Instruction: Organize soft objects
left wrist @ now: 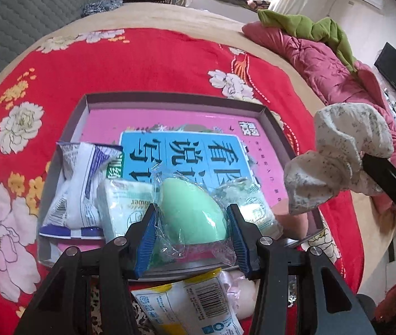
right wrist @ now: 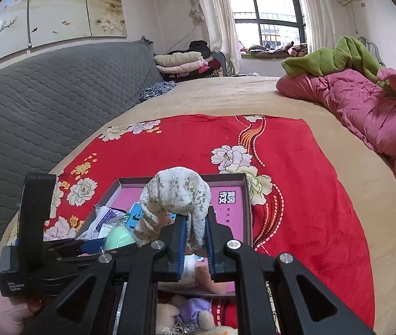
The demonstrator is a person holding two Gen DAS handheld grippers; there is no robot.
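A green egg-shaped sponge (left wrist: 191, 203) in clear wrap sits between the blue pads of my left gripper (left wrist: 192, 216), which is shut on it just above the near end of a shallow grey box (left wrist: 170, 96). The box has a pink and blue printed bottom. My right gripper (right wrist: 195, 219) is shut on a bunched white speckled cloth (right wrist: 178, 192) and holds it over the box (right wrist: 231, 178). In the left wrist view the cloth (left wrist: 337, 153) hangs at the box's right edge. The right wrist view shows the sponge (right wrist: 118, 237) low on the left.
In the box lie a blue-and-white packet (left wrist: 78, 189) and a tissue pack (left wrist: 122, 203). A yellow-and-white package (left wrist: 198, 304) and plush toys (right wrist: 170, 315) lie in front of it. The box rests on a red floral blanket (right wrist: 295, 195) on a bed; a pink quilt (right wrist: 365, 111) is heaped at the right.
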